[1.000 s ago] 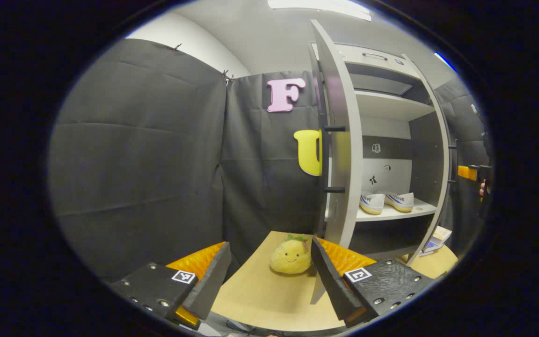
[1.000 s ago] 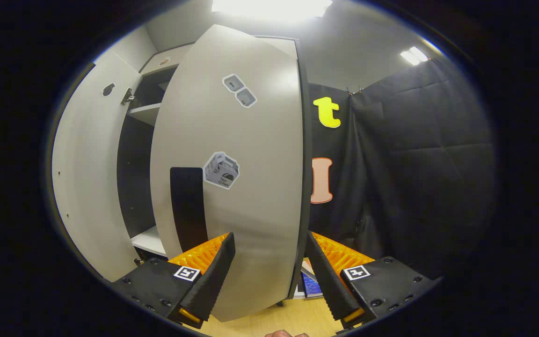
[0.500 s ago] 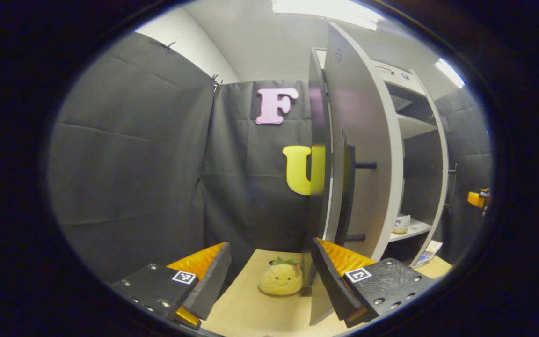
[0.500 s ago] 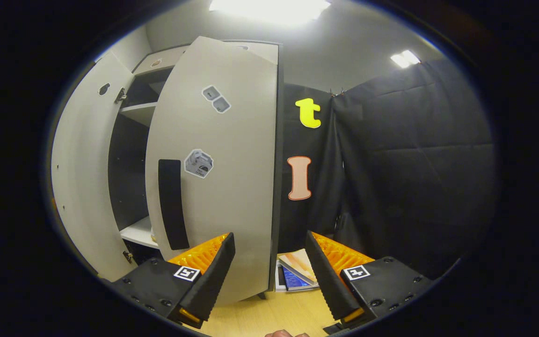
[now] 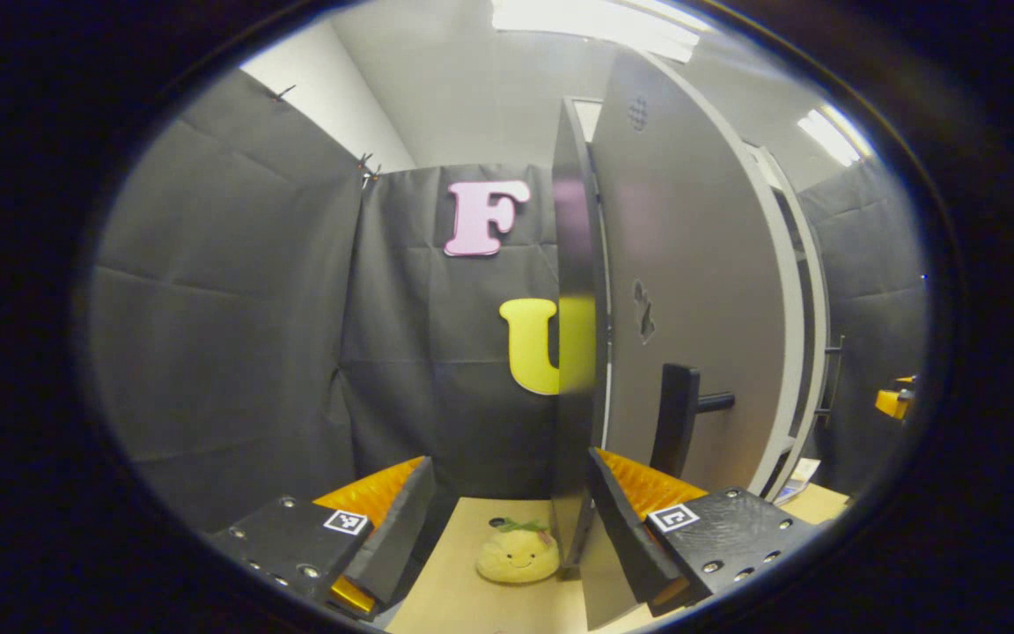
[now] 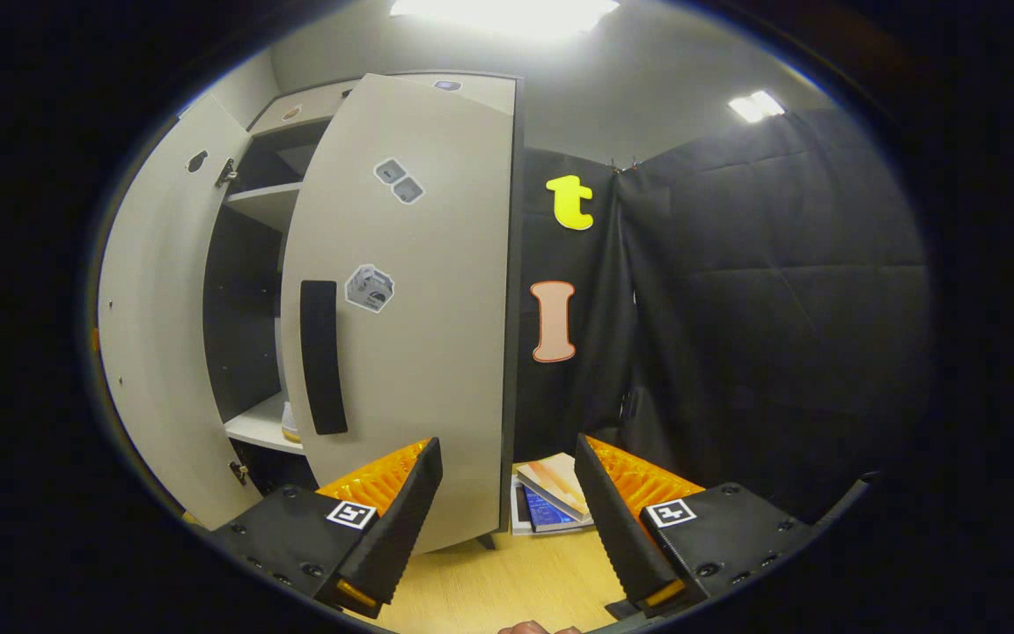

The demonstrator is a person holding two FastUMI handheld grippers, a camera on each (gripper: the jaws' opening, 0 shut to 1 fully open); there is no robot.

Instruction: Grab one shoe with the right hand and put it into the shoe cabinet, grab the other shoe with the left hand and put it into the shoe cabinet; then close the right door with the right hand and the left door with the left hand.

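Note:
In the left gripper view my left gripper [image 5: 507, 528] is open, with nothing between its fingers. Its right finger [image 5: 626, 528] sits beside the lower edge of the cabinet's grey left door [image 5: 692, 291], which carries a black handle [image 5: 679, 418] and hides most of the cabinet interior. My right gripper [image 6: 507, 528] is open and held back from the grey right door [image 6: 419, 308] and its black handle [image 6: 322, 357]. Between that door and the left door's inner face [image 6: 150, 335], a shelf [image 6: 260, 430] shows a sliver of a white shoe [image 6: 289, 423].
A yellow plush toy [image 5: 516, 555] sits on the wooden surface [image 5: 445, 590] in front of the left door. A stack of books [image 6: 551, 502] lies on the floor right of the cabinet. The other gripper [image 5: 894, 401] shows far right. Black cloth walls surround the booth.
The left door has swung toward shut, covering the two shoes on the shelf. The right gripper has drawn back from the right door, which now stands farther off.

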